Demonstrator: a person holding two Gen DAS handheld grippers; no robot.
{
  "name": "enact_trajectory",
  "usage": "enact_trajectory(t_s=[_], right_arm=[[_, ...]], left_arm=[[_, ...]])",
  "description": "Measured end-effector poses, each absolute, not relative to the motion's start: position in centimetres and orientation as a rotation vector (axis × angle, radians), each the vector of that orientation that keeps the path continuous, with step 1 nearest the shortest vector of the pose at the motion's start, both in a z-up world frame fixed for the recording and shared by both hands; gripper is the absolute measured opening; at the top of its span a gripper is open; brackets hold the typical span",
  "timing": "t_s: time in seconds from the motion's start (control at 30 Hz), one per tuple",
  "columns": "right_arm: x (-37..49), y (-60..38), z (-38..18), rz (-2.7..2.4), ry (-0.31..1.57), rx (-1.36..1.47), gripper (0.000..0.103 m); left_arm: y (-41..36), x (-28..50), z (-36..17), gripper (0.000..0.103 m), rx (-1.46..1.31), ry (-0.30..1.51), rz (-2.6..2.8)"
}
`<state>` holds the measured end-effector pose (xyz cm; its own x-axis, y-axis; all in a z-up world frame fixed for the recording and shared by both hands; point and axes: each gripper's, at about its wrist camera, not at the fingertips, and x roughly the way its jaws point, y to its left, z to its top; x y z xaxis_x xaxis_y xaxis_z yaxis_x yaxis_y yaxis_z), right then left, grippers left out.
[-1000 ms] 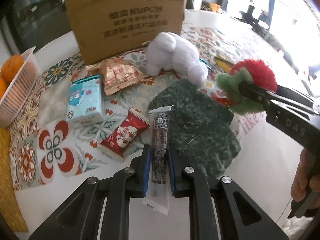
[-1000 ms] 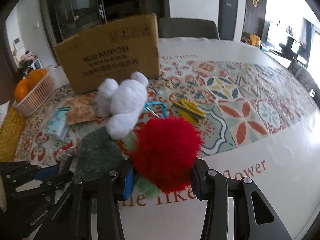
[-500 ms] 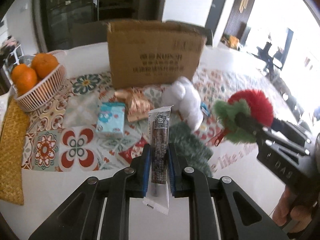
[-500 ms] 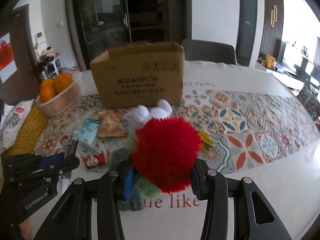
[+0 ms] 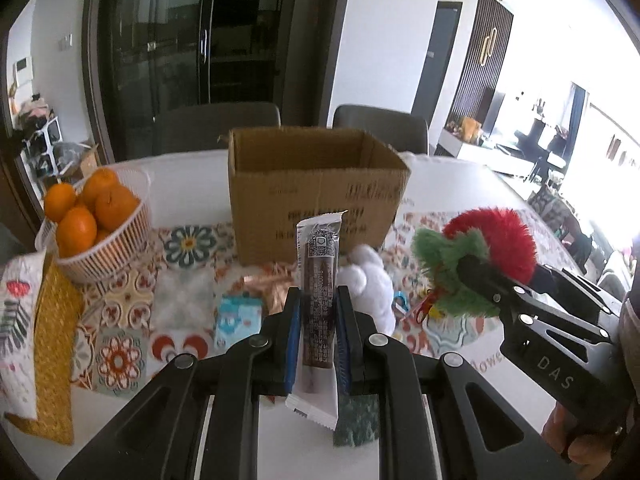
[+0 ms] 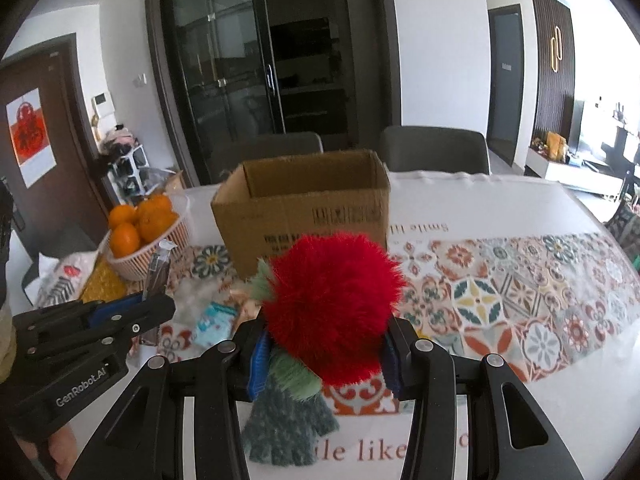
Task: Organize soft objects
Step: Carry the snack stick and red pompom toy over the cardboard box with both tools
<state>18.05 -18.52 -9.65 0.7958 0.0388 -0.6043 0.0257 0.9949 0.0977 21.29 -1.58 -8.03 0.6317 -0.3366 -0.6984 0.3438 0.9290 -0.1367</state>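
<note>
Looking along the left gripper, its jaws were clamped on an upright snack stick packet, held above the table in front of the open cardboard box. From the right wrist, the right gripper was clamped on a red-and-green plush pom, also lifted short of the box. Step judged: carry phase; next move calls for advancing over the box rim, then releasing.

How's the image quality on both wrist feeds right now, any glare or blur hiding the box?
Left wrist view: window light blows out the right edge, and the cardboard box print is soft, though its open top reads clearly; the snack stick in the left gripper is sharp. Right wrist view: evenly lit, fisheye bending at the edges, red plush ball hiding the box's lower front.
</note>
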Motion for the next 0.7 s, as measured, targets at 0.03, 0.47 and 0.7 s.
enact_trajectory(t_s=[0.03, 0.47, 0.7], right_arm=[[18.4, -18.6, -9.4, 0.011, 0.648, 0.107, 0.046], [23.7, -19.4, -5.5, 0.051, 0.592, 0.134, 0.046], [26.3, -19.5, -3.2, 0.075, 0.559, 0.122, 0.046]], left_arm=[[-1.6, 21.6, -7.7, 0.017, 0.009, 0.789, -0.388], [-2.3, 26.6, -4.1, 0.017, 0.010, 0.704, -0.392], [-2.9, 29.3, -2.1, 0.017, 0.018, 0.672, -0.400]])
